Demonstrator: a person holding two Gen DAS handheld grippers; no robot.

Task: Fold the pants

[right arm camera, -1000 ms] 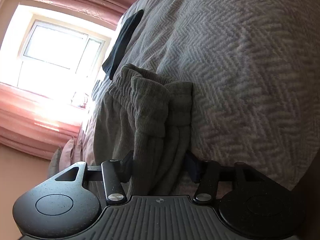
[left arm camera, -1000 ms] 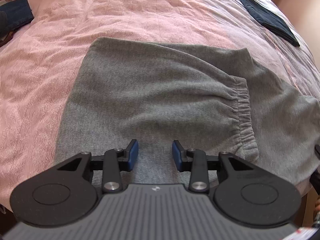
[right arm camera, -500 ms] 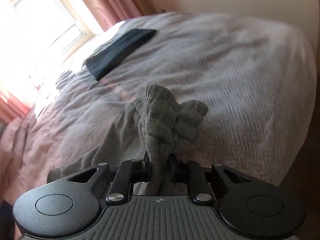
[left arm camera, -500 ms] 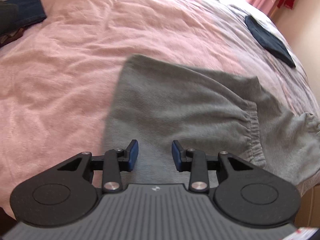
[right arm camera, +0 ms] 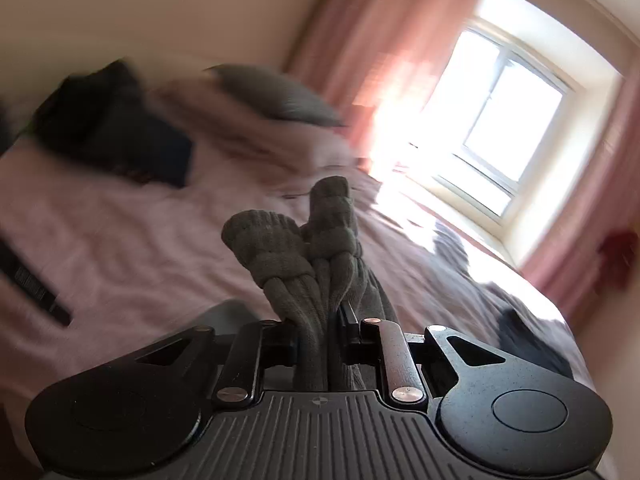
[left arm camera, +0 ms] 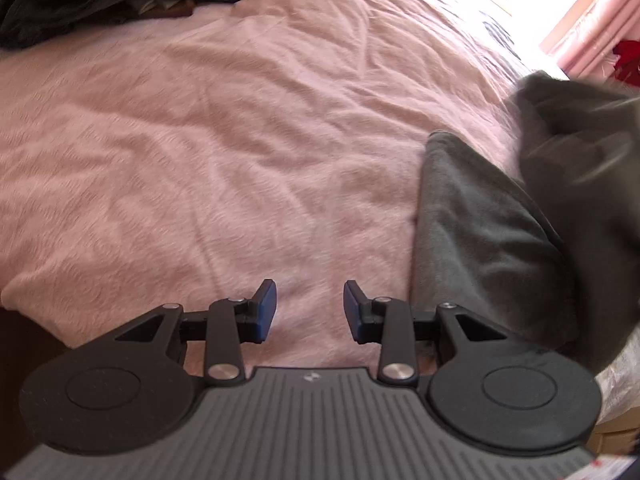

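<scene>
The right hand-held gripper (right arm camera: 320,344), jaws easing apart, pinches the bunched grey knit pants (right arm camera: 312,248) above the pink bedspread (left arm camera: 240,140), while the left hand-held gripper (left arm camera: 310,306) hangs spread and empty with the pants at three o'clock

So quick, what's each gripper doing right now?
Left gripper: open, nothing between its fingers, over the pink bedspread.
Right gripper: clamped on the bunched cuffs of the grey pants, jaws easing open slightly.
</scene>
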